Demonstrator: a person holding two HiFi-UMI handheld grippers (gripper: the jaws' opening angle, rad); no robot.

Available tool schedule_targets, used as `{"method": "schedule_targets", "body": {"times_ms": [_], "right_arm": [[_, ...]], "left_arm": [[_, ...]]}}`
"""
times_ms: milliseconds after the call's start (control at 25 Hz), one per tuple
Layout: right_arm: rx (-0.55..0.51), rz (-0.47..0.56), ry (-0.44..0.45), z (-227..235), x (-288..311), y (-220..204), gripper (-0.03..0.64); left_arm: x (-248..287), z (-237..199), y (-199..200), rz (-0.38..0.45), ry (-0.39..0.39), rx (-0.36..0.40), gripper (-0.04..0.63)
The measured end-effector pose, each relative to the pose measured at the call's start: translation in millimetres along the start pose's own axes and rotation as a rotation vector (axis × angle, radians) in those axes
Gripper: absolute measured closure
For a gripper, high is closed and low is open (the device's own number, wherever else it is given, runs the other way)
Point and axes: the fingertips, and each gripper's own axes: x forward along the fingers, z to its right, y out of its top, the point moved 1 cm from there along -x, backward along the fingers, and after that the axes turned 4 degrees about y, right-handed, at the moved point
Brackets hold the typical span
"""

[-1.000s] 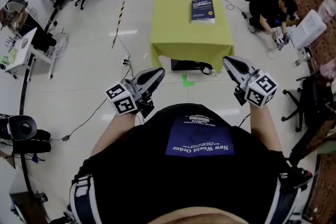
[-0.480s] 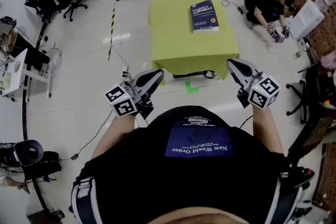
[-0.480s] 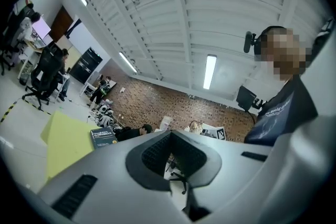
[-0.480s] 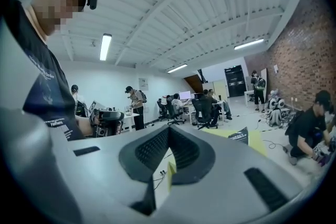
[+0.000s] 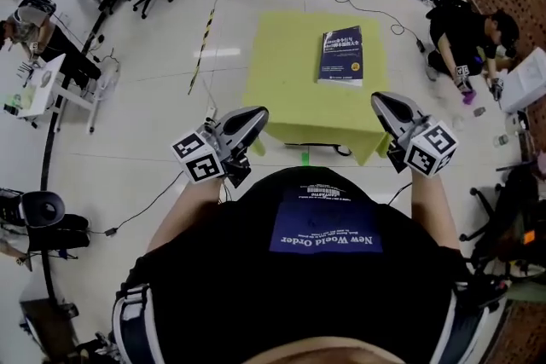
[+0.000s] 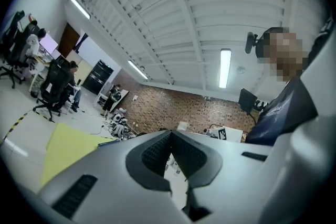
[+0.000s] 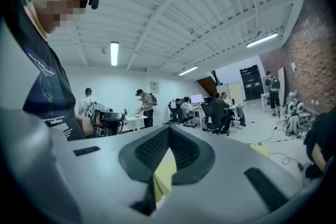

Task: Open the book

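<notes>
You've walked closer to the counter [image 5: 286,72]. It and the book [image 5: 341,55] now sit lower and larger in the head view. The left gripper [image 5: 254,117] and right gripper [image 5: 384,102] tips now overlap its near corners instead of showing against open floor.

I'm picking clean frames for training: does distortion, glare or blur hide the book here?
Head view: edges bend fisheye-style, faint glare on the floor left of the table, yet the book is sharp and evenly lit. Left gripper view and right gripper view: strong barrel distortion, dark corners, bright ceiling lamps.
</notes>
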Motion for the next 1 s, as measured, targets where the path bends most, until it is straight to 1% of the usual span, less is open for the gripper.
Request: {"method": "schedule_targets", "body": {"times_ms": [80, 240, 400, 480, 600, 800, 1000], "right_arm": [[-0.005, 0.009, 0.035, 26.5, -0.2, 5.4, 0.629], [0.008, 0.006, 0.082, 66.2, 9.4, 7.5, 0.629], [0.031, -0.003, 0.112, 83.3, 32.1, 0.4, 0.629], [0.032, -0.019, 0.113, 87.7, 47.0, -2.1, 0.629], [0.037, -0.037, 0.092, 90.3, 75.1, -3.0, 0.629], [0.002, -0.041, 0.001, 95.6, 126.4, 11.3, 0.629], [-0.023, -0.06, -0.083, 90.0, 174.9, 18.3, 0.629]], "left_arm": [[23.7, -4.2, -0.4, 0.007, 0.033, 0.0, 0.594], [57.1, -10.4, 1.8, 0.007, 0.068, -0.007, 0.594], [65.2, -28.6, 3.8, -0.019, 0.099, -0.012, 0.594], [65.4, -43.6, 8.7, -0.019, 0.099, -0.021, 0.594], [63.7, -72.3, 19.4, -0.019, 0.068, -0.037, 0.594], [63.2, -129.7, 45.6, -0.03, -0.025, 0.009, 0.594], [49.5, -192.0, 61.2, -0.074, -0.09, 0.018, 0.594]]}}
